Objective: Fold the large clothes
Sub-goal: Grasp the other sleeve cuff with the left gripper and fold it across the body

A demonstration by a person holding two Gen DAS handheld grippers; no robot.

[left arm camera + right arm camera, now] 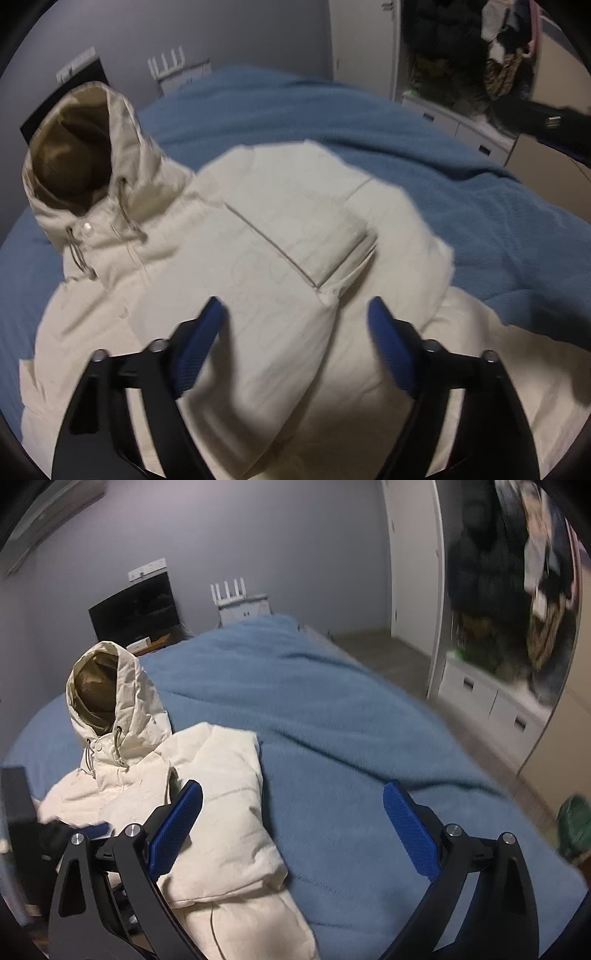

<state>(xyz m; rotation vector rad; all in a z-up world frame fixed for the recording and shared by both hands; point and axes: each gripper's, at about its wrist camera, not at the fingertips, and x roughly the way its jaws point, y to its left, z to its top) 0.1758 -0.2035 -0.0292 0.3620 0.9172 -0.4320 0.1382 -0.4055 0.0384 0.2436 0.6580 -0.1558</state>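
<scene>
One jacket [258, 240], one bed [369, 122], two claws

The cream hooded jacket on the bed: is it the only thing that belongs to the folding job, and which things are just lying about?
Belong to the job:
- cream hooded jacket, one sleeve already folded across it
- blue blanket it lies on
- left gripper and right gripper, both open

Just lying about:
- monitor
- white router
- hanging clothes
- white drawers
</scene>
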